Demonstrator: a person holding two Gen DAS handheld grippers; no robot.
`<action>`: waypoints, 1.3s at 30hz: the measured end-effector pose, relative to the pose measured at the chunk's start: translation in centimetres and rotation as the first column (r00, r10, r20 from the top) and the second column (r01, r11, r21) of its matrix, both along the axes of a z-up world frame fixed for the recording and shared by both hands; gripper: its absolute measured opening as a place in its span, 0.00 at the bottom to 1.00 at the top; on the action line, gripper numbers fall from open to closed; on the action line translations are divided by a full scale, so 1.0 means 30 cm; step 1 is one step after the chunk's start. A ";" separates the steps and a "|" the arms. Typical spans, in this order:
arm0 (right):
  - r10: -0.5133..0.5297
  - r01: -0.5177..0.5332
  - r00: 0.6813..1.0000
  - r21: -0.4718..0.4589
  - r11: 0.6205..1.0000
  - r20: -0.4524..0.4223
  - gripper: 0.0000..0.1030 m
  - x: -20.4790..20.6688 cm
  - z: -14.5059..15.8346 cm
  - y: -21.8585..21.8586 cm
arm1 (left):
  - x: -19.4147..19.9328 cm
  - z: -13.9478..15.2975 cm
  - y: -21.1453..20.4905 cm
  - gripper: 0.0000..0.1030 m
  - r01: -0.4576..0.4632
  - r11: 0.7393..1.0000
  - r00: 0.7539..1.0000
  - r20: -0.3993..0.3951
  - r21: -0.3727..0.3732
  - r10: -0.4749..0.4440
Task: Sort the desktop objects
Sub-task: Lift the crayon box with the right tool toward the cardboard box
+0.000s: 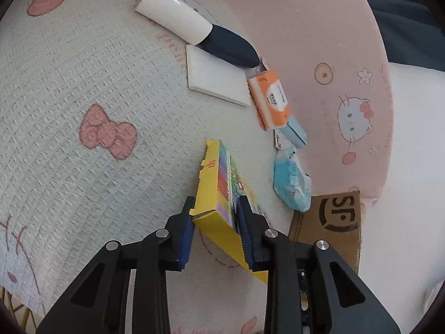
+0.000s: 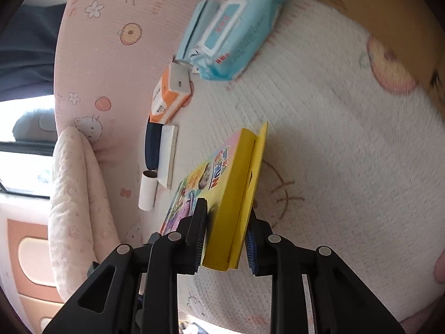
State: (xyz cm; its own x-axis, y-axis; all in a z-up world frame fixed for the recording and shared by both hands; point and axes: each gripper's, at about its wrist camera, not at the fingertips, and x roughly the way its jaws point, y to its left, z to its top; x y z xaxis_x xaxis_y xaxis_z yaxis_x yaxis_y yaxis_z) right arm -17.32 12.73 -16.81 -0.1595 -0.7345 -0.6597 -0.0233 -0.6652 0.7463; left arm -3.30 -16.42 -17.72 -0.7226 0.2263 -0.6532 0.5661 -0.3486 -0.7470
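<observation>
- My left wrist camera looks down along its tool (image 1: 215,217), close over the patterned mat (image 1: 69,89);
- my right wrist camera looks along its tool (image 2: 225,222) from the opposite end;
- both share the yellow box (image 1: 211,194), the blue wipes pack (image 2: 236,27).

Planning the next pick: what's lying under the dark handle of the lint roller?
The lint roller rests its dark handle on one corner of the flat white box. That corner is covered; the rest of the box shows. Beneath it, only the patterned mat.
</observation>
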 end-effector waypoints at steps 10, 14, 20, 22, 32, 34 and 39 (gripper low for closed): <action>-0.030 0.026 0.994 -0.037 0.999 -0.101 0.21 -0.021 0.207 0.036 | -0.040 0.222 0.042 0.32 0.031 0.996 0.991 -0.127 -0.082 -0.042; -0.033 0.029 0.979 -0.021 0.999 -0.199 0.22 -0.035 0.361 0.040 | -0.068 0.312 0.056 0.32 0.025 0.998 0.978 -0.203 -0.065 -0.038; -0.040 0.030 0.955 -0.038 0.999 -0.295 0.22 -0.095 0.537 0.081 | -0.151 0.451 0.106 0.32 0.005 0.997 0.957 -0.289 -0.076 -0.027; -0.055 0.042 0.949 -0.049 0.998 -0.310 0.22 -0.124 0.573 0.121 | -0.192 0.497 0.135 0.32 0.013 0.995 0.950 -0.310 -0.095 -0.042; -0.155 0.137 0.922 -0.076 0.988 -0.356 0.22 -0.262 0.710 0.386 | -0.429 0.616 0.386 0.32 0.120 0.987 0.922 -0.356 -0.105 -0.150; -0.171 0.153 0.919 -0.078 0.985 -0.355 0.22 -0.286 0.723 0.453 | -0.469 0.636 0.438 0.32 0.144 0.983 0.918 -0.356 -0.115 -0.176; -0.206 0.191 0.916 -0.079 0.978 -0.344 0.22 -0.358 0.727 0.621 | -0.596 0.683 0.584 0.32 0.201 0.970 0.912 -0.334 -0.138 -0.236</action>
